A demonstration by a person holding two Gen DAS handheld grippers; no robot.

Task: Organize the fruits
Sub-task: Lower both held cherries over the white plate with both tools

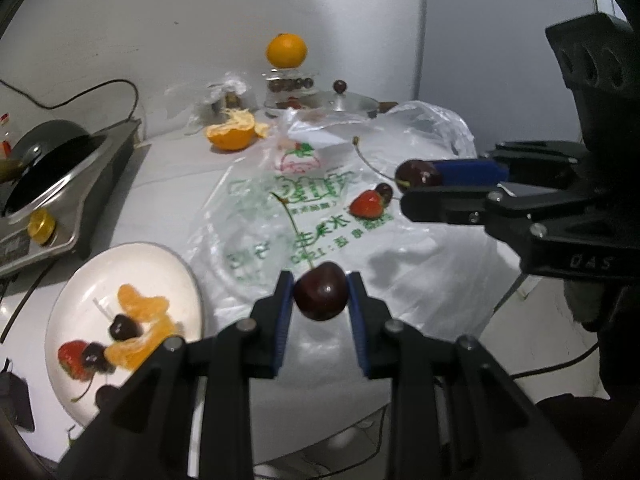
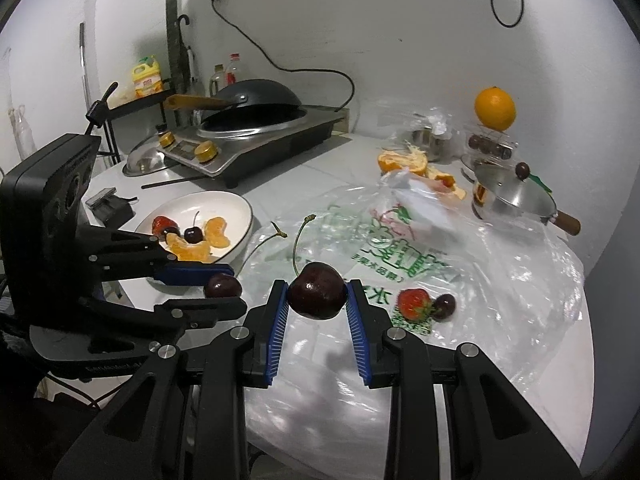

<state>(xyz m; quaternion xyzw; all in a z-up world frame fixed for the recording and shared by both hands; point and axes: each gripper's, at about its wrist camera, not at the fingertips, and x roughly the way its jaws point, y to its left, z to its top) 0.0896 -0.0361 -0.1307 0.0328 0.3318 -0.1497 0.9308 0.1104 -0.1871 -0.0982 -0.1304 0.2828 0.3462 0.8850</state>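
Cherries are held in both tools, raised above the plastic bag [image 2: 500,264]. We note the left gripper [image 1: 321,292] clamps one dark cherry [image 1: 321,297] between its blue pads, stem pointing away. The right gripper [image 2: 317,296] pinches a second cherry [image 2: 317,296] the same way, stem curving upward. On the bag, a strawberry [image 2: 414,303] lies touching a further cherry [image 2: 445,306]. We record a white plate [image 2: 236,208] beside the bag, carrying orange segments [image 2: 216,232], a strawberry and what appear to be two cherries, though the gripper partly hides them. A whole orange [image 2: 495,108] sits atop a glass jar [image 2: 491,146] at the back.
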